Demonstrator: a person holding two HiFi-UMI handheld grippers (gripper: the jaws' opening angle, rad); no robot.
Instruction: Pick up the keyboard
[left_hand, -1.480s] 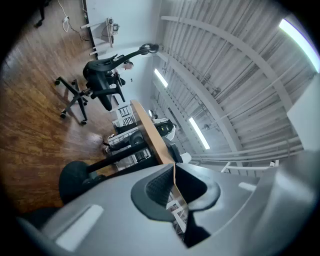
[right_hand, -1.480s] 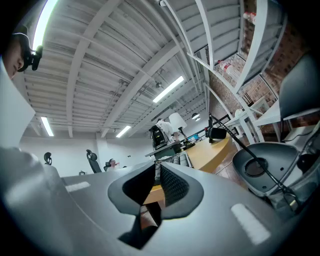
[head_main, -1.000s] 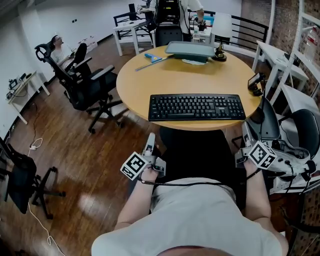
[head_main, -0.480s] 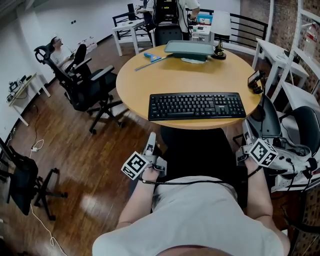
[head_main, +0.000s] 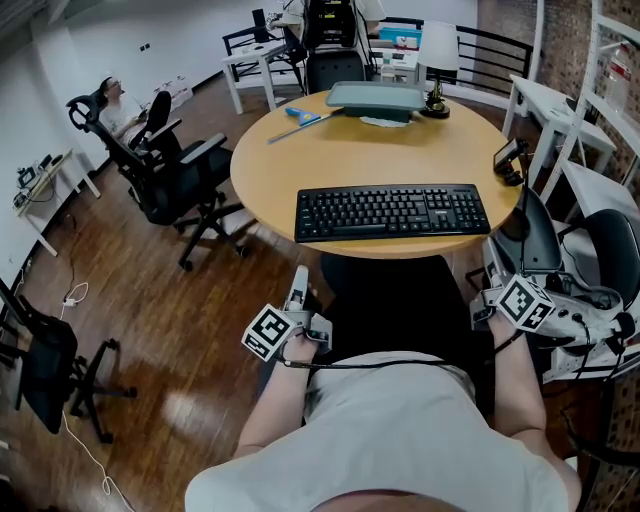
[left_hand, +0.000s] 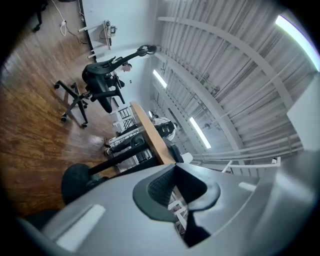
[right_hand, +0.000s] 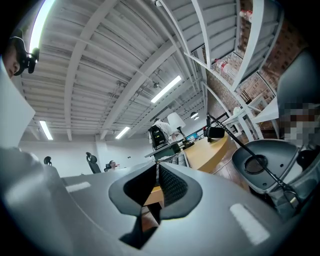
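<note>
A black keyboard (head_main: 392, 212) lies flat near the front edge of the round wooden table (head_main: 300, 170). Both grippers are held low in front of the person's body, below the table edge and well short of the keyboard. My left gripper (head_main: 299, 275) points up toward the table's left front; in the left gripper view its jaws (left_hand: 175, 166) meet at the tips with nothing between them. My right gripper (head_main: 493, 268) sits by the table's right front. Seen in the right gripper view, that gripper (right_hand: 157, 166) is also shut and empty.
At the table's far side are a grey tray (head_main: 377, 97), a blue tool (head_main: 305, 116) and a lamp (head_main: 437, 60). A black device (head_main: 508, 160) is clamped at the right edge. Office chairs stand left (head_main: 165, 160) and right (head_main: 600, 250).
Neither gripper nor the keyboard has moved; only the head view has drifted slightly.
</note>
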